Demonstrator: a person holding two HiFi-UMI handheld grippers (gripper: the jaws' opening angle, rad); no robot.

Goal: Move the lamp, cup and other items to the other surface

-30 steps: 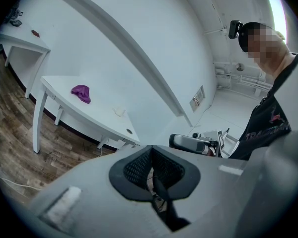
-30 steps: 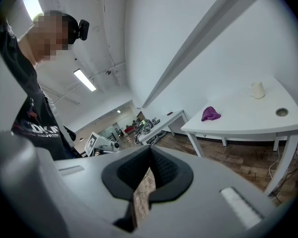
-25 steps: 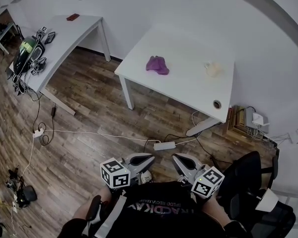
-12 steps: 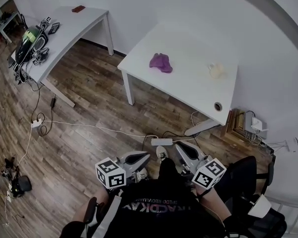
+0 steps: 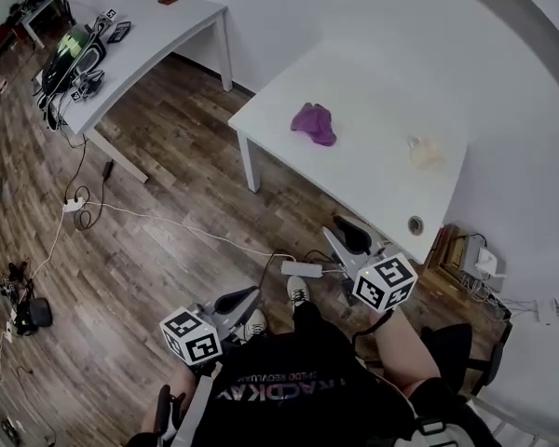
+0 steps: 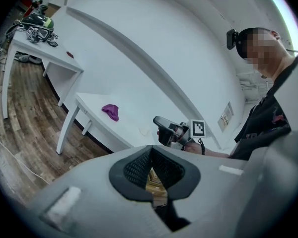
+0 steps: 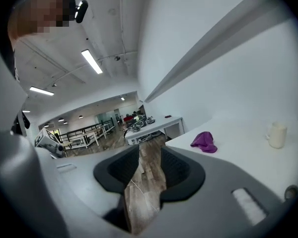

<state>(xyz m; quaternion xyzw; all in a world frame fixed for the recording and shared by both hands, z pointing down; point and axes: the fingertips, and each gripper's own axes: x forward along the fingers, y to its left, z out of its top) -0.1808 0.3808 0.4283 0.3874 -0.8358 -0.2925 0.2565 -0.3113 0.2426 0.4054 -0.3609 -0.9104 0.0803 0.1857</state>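
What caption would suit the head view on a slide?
Person faces a white table bearing a purple cloth and cup, empty right tongs opening.

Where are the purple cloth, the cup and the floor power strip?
purple cloth (image 5: 314, 124): head view, middle of the crumpled heap.
cup (image 5: 423, 151): head view, its body.
power strip (image 5: 301, 269): head view, middle of its casing.

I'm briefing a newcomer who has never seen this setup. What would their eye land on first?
Probably the purple cloth, crumpled midway along the near white table, with a pale cup apart from it toward the right end. Then the right gripper, held higher and pointing toward that table, jaws opening on nothing, and the left gripper, lower, shut and empty.
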